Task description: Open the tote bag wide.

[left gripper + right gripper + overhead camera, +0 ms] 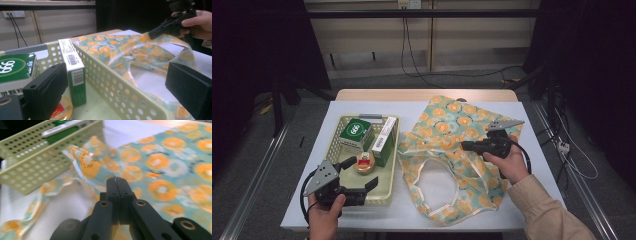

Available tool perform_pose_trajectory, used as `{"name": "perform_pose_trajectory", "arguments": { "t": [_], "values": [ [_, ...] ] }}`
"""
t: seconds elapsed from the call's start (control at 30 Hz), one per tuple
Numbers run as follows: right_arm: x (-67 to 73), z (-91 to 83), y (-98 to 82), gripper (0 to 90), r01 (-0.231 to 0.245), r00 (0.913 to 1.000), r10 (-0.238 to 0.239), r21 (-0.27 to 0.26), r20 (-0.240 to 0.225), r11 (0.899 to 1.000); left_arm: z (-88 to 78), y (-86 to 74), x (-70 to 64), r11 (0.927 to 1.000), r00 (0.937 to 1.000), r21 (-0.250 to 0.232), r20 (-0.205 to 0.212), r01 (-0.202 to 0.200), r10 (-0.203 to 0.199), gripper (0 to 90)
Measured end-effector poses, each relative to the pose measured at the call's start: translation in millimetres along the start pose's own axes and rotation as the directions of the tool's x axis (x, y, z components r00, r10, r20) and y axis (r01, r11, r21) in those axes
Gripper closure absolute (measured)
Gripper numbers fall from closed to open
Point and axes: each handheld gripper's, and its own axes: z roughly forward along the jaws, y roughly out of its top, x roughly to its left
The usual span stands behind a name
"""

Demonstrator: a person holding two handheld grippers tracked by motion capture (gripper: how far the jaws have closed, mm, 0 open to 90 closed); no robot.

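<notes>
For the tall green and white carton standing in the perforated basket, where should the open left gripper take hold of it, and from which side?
Grip the tall green and white carton near its top, coming from above with the left gripper. It stands upright above the perforated basket rim, with its two broad faces free.

Your left gripper (360, 181) straddles the basket (333, 143) wall, boxes (383, 141) ahead of it, bag (447, 131) beyond.

Pinched between the right gripper's (116, 181) black fingers (111, 192) is a teal bag (447, 131) printed with orange slices, beside a pale green basket (333, 145) holding green-and-white boxes (355, 131).
</notes>
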Motion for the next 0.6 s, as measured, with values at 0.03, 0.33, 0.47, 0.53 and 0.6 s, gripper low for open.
{"name": "perform_pose_trajectory", "arguments": {
  "t": [0.03,0.33,0.47,0.53,0.6],
  "values": [
    [-5.4,0.3,-1.1,90.0,-0.007,0.9999,0.007,0.003,0.009,1.0,-0.2,0.0,0.1,1.0,1.0,-0.001,-0.002,0.001,-0.001,4.3],
    [-43.9,9.3,-8.8,90.0,-0.055,0.9931,0.053,0.017,0.105,0.998,-1.6,-0.8,2.2,1.0,1.0,0.001,-0.005,0.005,-0.005,4.3],
    [-54.9,12.4,-11.4,89.8,-0.073,0.9876,0.069,0.022,0.141,0.997,-1.1,-1.2,2.5,1.0,1.0,0.001,-0.003,0.004,-0.004,4.3],
    [-60.1,13.9,-13.0,89.8,-0.085,0.9846,0.08,0.026,0.155,0.996,-0.9,-1.3,2.6,1.0,1.0,0.002,-0.004,0.005,-0.005,4.3],
    [-64.5,15.8,-14.1,89.7,-0.084,0.9827,0.076,0.039,0.169,0.996,-0.8,-1.2,2.6,1.0,1.0,0.001,-0.004,0.008,-0.008,4.3]
  ]
}}
